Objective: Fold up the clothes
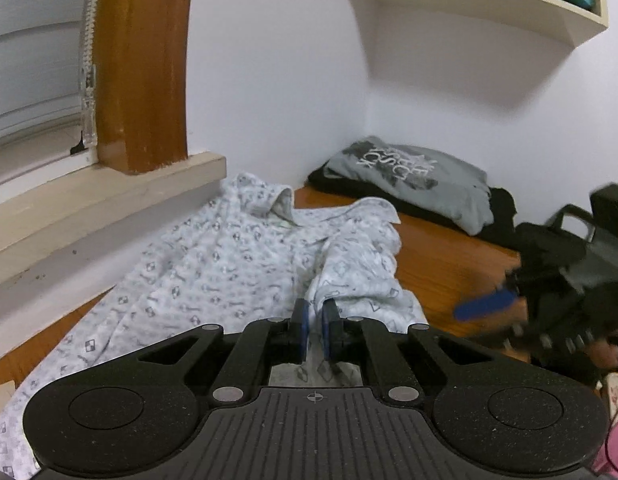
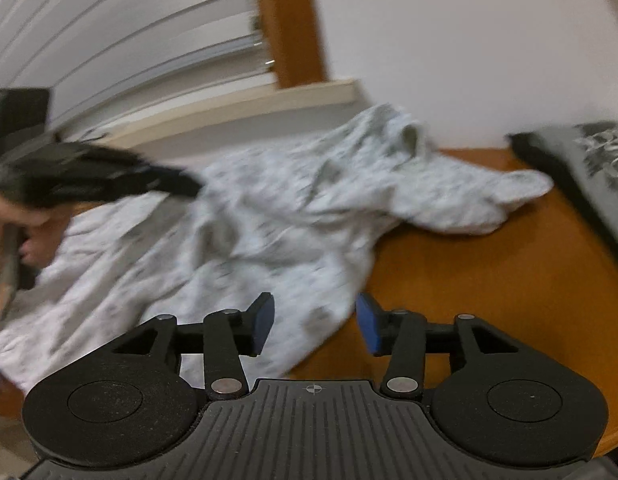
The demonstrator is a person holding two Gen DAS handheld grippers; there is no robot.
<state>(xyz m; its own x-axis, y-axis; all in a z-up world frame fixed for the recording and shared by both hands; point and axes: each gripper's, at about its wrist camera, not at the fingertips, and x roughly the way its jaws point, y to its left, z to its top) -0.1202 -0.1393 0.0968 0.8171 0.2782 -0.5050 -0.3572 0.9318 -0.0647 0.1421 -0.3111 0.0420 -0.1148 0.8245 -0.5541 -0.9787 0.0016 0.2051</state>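
left gripper is pinching a fold of the patterned shirt, probably to drag it | right gripper is hovering spread apart at the hem | shirt is lying rumpled on the wooden table, beside a folded grey T-shirt

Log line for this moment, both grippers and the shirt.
left gripper: shut on patterned shirt | right gripper: open, over shirt edge | grey T-shirt: folded

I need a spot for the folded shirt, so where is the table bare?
Bare wood lies between the patterned shirt and the grey T-shirt stack, running toward the near right edge. The window side is crowded: the shirt reaches the sill wall.
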